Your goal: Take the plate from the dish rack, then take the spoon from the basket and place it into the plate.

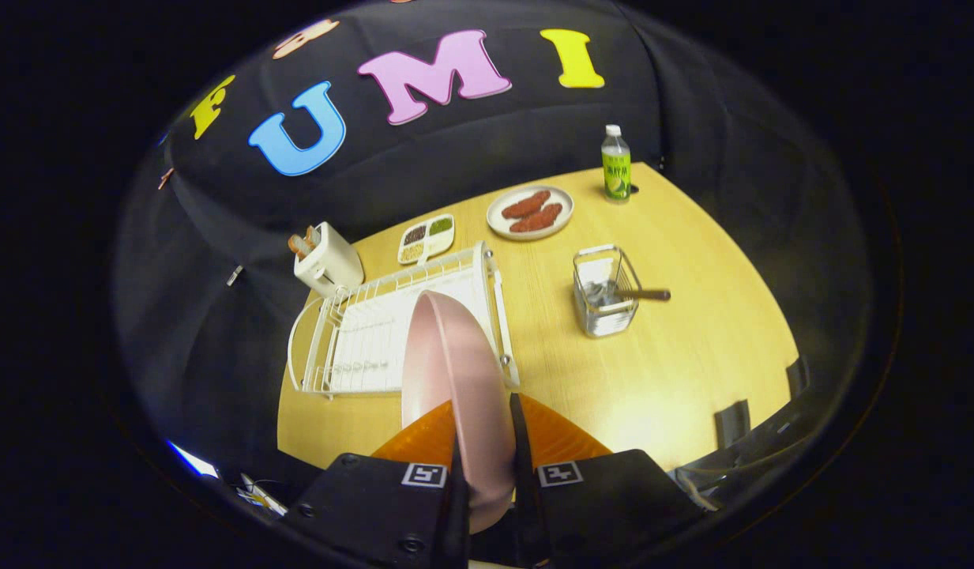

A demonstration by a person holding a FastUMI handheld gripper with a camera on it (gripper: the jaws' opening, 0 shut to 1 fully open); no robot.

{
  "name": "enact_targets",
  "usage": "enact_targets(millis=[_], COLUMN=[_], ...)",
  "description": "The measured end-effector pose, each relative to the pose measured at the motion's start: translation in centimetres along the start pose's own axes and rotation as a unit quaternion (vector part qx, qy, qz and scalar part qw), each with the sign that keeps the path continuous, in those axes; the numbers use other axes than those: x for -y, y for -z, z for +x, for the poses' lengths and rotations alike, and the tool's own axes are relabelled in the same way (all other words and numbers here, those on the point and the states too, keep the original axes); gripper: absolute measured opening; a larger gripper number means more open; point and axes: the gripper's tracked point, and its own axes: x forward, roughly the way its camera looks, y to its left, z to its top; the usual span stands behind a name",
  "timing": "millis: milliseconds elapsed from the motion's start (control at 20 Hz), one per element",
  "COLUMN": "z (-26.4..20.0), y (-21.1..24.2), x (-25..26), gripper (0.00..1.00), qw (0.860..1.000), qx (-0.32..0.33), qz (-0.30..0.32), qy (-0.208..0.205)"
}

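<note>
A pink plate (455, 371) stands on edge between my fingers, lifted above the white wire dish rack (360, 332) that lies just beyond them on the wooden table (660, 379). My gripper (487, 442) is shut on the plate's rim, one finger on each face. To the right of the rack stands a small clear wire basket (605, 296). A spoon (641, 295) lies in it, its dark handle sticking out over the right rim.
A white toaster (327, 257) stands behind the rack. Farther back are a divided dish of seasonings (426, 237), a white plate of sausages (530, 212) and a green-labelled bottle (615, 164). Bare tabletop spreads right of my fingers, below the basket.
</note>
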Motion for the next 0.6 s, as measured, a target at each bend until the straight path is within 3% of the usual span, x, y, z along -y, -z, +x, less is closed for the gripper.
enact_targets(millis=[250,450,600], z=[3.6,7.3,9.5], y=[7.6,10.1,11.1], x=[1.7,1.1,0.5], gripper=[0.27,0.27,0.27], qw=[0.996,0.988,0.987], qx=[-0.065,-0.085,-0.092], qz=[0.057,0.112,0.115], qy=[-0.025,-0.056,-0.067])
